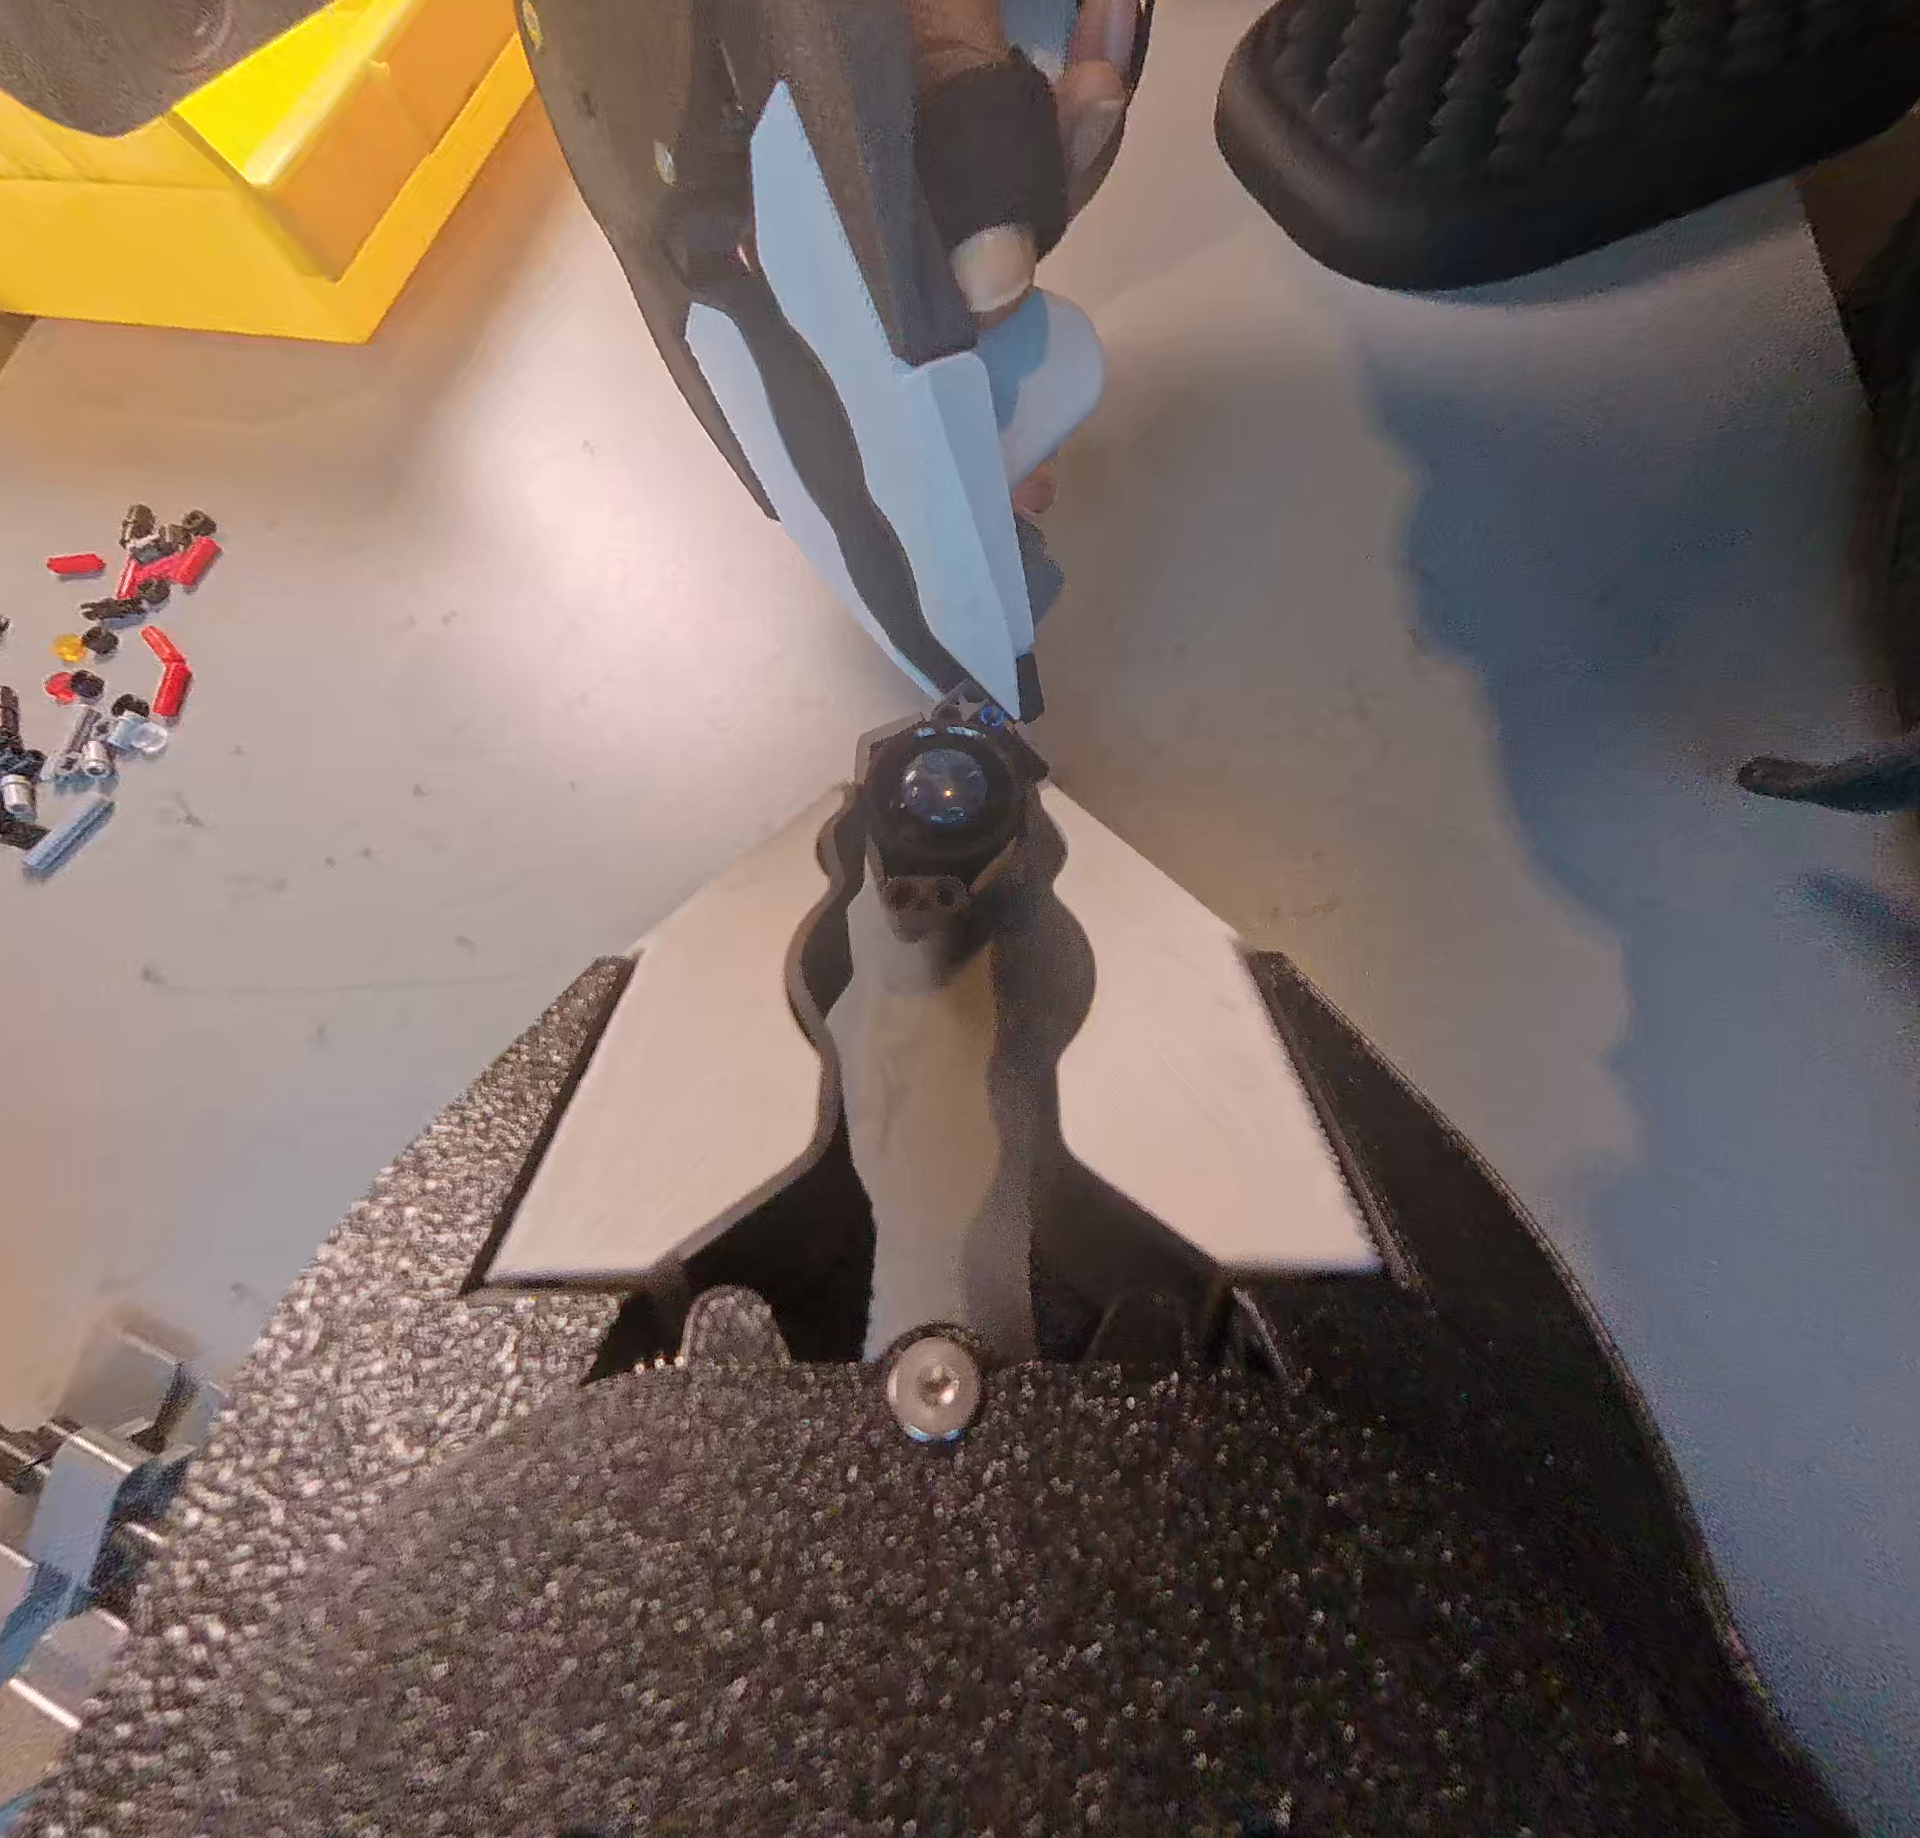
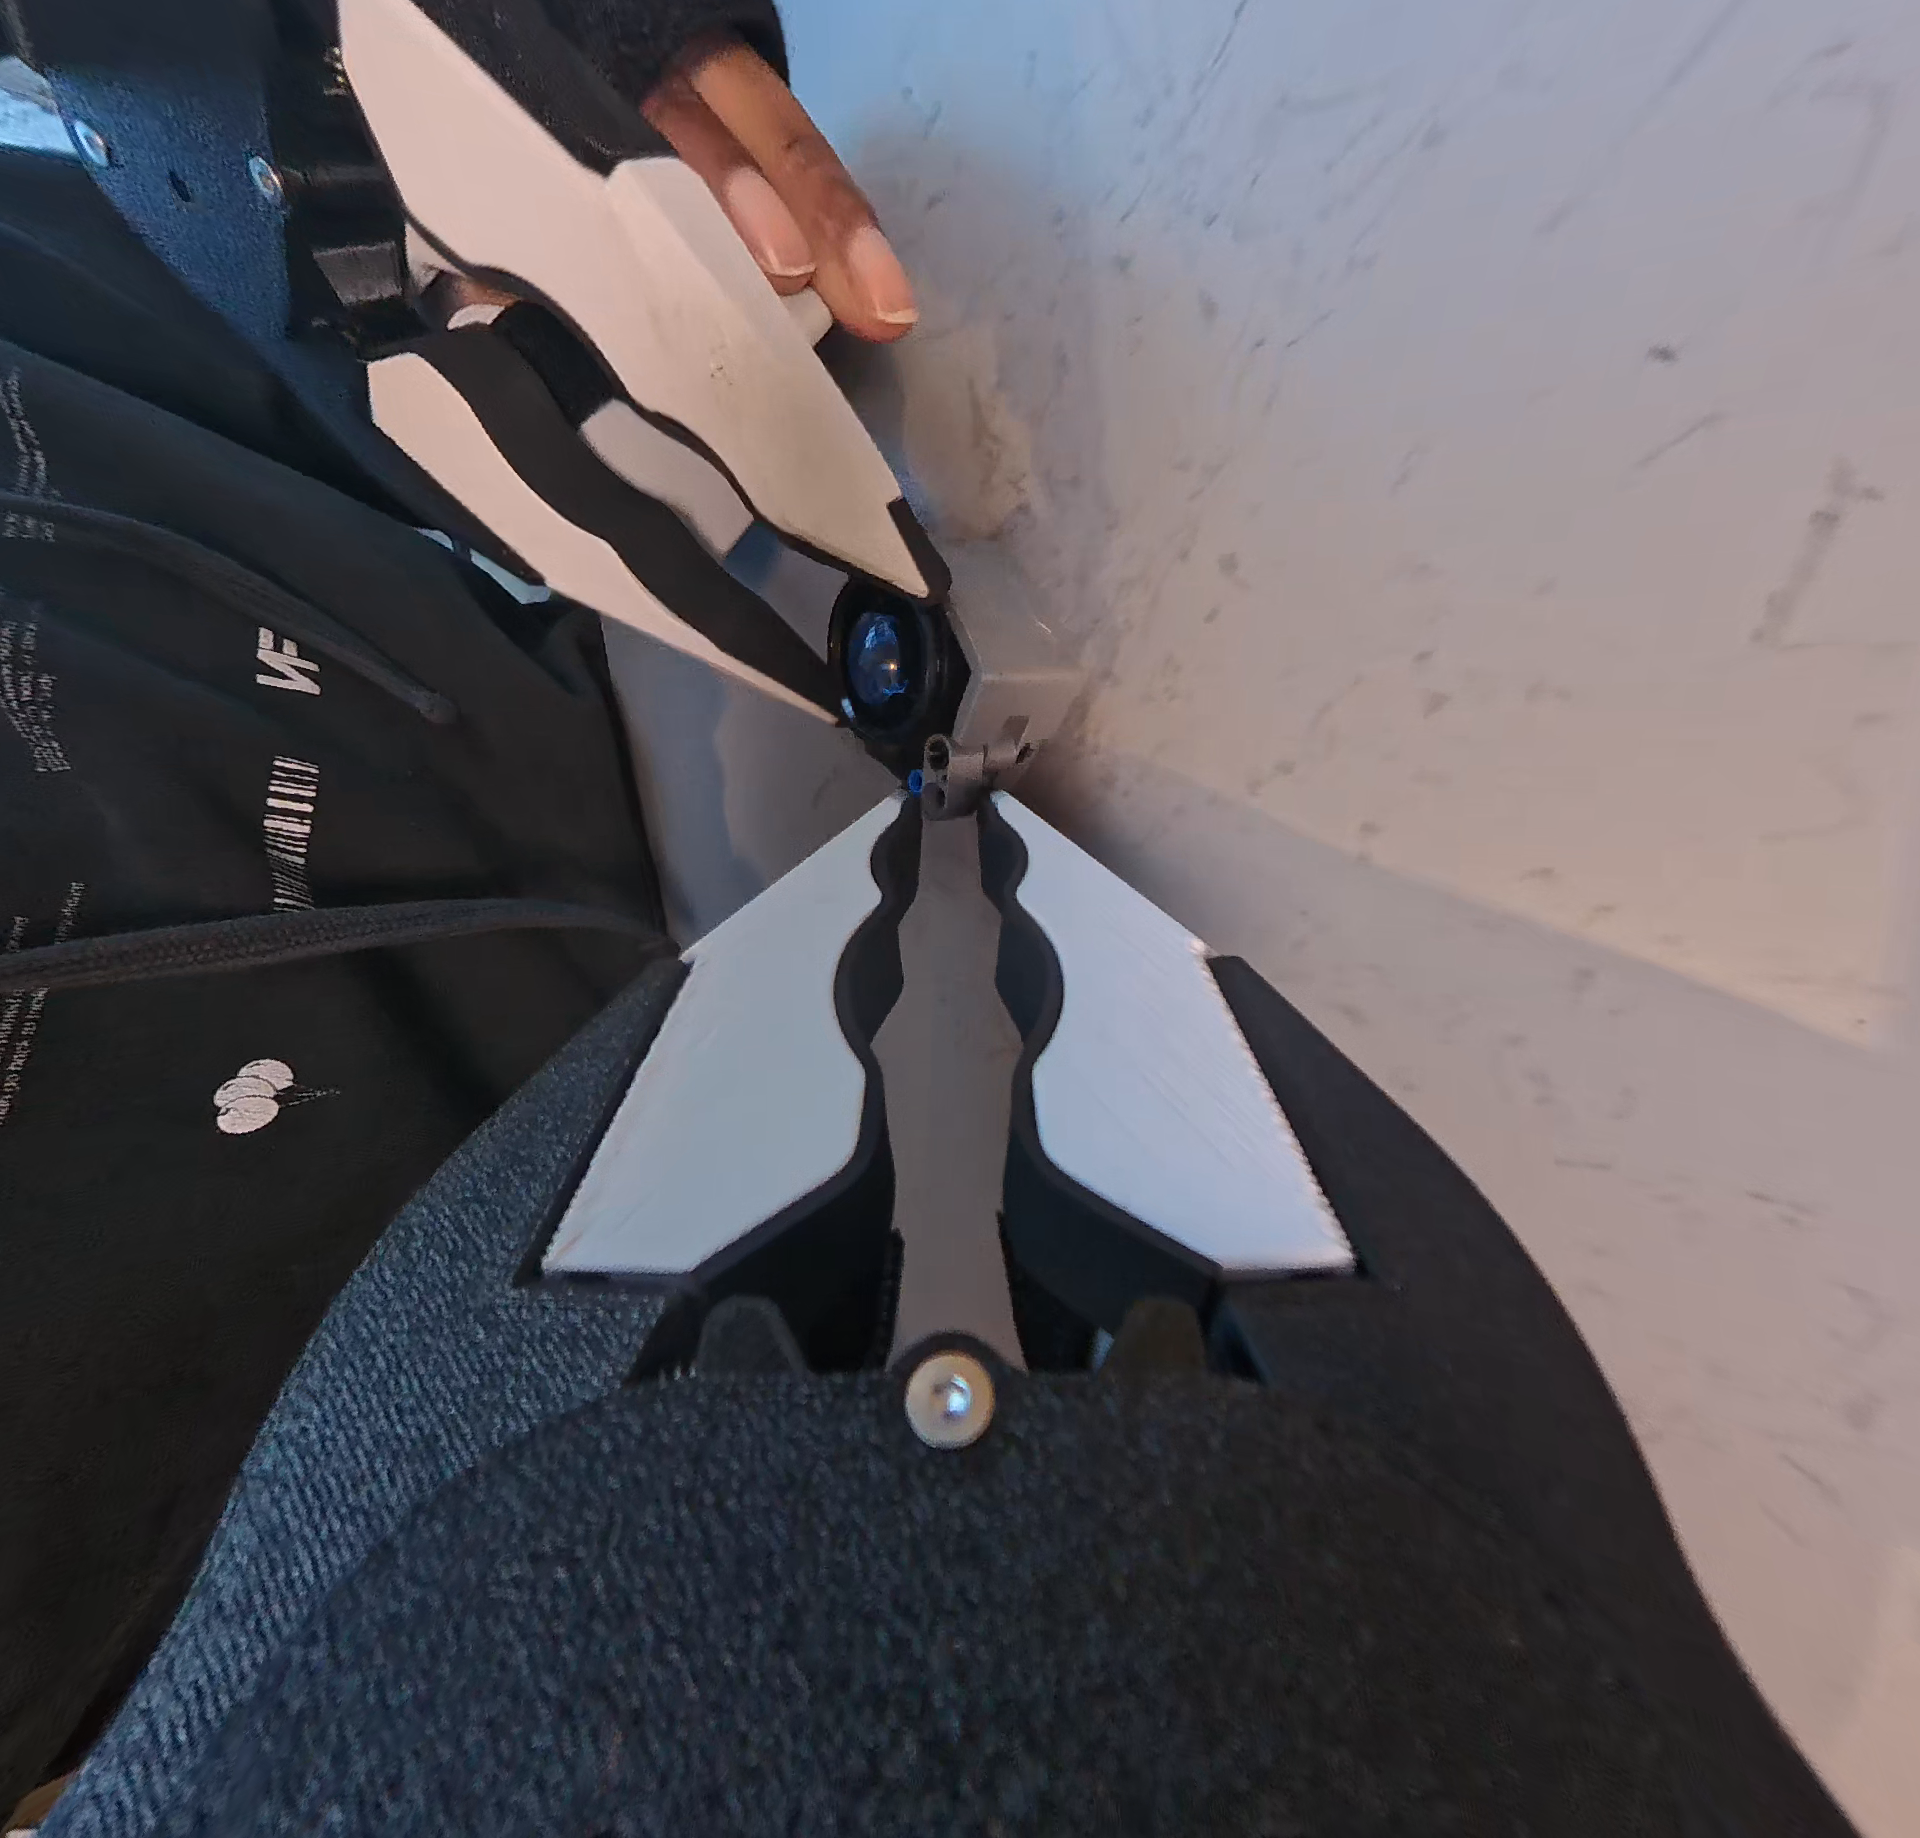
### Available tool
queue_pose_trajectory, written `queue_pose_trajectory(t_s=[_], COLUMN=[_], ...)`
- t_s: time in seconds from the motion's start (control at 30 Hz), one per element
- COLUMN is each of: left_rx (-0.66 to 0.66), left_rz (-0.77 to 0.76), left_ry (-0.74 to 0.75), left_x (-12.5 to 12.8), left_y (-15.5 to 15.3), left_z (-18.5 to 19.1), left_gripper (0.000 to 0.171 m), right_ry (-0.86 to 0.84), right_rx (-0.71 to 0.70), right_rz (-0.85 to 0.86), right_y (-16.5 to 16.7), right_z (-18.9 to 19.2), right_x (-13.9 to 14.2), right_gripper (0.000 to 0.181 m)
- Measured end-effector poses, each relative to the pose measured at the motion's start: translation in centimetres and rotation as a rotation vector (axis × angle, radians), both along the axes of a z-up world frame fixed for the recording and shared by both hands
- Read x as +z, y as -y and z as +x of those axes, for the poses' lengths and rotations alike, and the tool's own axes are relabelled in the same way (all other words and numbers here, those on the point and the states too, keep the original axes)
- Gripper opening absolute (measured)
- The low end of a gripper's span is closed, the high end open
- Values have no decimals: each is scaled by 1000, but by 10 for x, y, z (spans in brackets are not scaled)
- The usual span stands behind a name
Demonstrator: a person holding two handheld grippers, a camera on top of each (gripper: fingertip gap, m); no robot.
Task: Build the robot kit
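My left gripper point(image 1: 943, 749) is shut on a black round part with a clear domed centre point(image 1: 940, 796), held above the grey table point(image 1: 468, 905). My right gripper point(image 1: 985, 705) comes down from the top of the left wrist view, its tips touching the round part's far edge. In the right wrist view my right gripper point(image 2: 945, 799) is shut on a small grey connector with a blue pin point(image 2: 958, 772). The connector sits against the round part point(image 2: 885, 668), which the left gripper point(image 2: 889, 652) holds from the upper left. Gloved hands point(image 2: 821, 230) grip both tools.
A pile of small red, black and grey parts point(image 1: 114, 645) lies on the table at the left. A yellow bin point(image 1: 260, 188) stands at the back left. A black ribbed pad point(image 1: 1558, 95) sits at the top right. A person's black hoodie point(image 2: 208, 801) fills the left of the right wrist view. My left and right fingertips are right by each other.
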State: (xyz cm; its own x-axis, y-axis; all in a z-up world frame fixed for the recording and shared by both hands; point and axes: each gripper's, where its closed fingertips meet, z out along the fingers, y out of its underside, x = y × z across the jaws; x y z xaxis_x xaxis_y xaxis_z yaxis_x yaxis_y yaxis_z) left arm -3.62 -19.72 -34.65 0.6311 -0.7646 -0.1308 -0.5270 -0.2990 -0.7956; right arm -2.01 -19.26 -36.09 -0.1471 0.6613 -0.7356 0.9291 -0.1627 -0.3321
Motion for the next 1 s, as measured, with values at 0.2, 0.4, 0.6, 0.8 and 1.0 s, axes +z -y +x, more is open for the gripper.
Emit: queue_pose_trajectory(t_s=[0.2,0.4,0.6,0.8,1.0], left_rx=[-7,37,63,68,108], left_rz=[-24,-99,-134,-152,-180], left_ry=[-17,15,25,-4,-15], left_x=[-2,-2,-2,-2,-2], left_y=[0,-3,-4,-5,-6], left_z=[3,6,9,13,14], left_gripper=[29,29,29,28,28], right_ry=[-6,25,63,135,207], right_rx=[43,79,105,150,153], right_rz=[38,79,113,142,128], right_y=[0,-3,-4,-5,-6], right_z=[3,7,12,17,19], right_x=[0,2,5,4,6], right_gripper=[10,8,8,7,7])
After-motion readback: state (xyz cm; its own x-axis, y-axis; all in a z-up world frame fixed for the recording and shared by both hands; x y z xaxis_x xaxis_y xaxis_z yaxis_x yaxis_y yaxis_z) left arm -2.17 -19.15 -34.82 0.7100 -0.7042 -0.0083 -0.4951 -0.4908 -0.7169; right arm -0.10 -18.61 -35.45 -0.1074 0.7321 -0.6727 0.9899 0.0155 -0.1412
